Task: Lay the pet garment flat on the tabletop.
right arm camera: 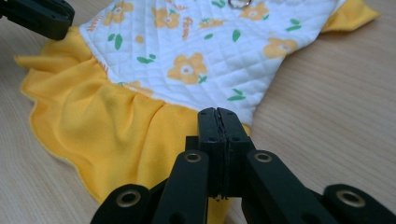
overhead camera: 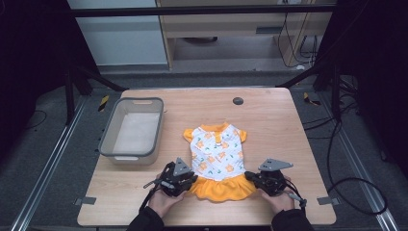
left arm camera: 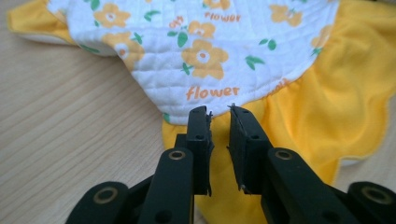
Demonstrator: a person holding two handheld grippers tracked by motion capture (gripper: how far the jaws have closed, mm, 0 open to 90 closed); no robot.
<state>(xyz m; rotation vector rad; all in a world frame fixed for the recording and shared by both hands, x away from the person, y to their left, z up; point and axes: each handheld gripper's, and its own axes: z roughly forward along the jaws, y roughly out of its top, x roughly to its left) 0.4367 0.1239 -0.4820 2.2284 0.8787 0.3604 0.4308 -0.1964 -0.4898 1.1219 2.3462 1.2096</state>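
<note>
A small dress lies flat on the wooden table, with a white flowered top and a yellow ruffled skirt toward the person. My left gripper sits at the skirt's left corner. In the left gripper view its jaws stand slightly apart over the seam between the white top and the yellow skirt, pinching no cloth. My right gripper is at the skirt's right corner. Its jaws are pressed together above the dress edge, with no cloth visible between them.
A grey plastic bin, with nothing in it, stands at the table's left side. A small black round cap sits in the tabletop at the far edge. The left gripper's black jaw shows at the skirt's far corner in the right gripper view.
</note>
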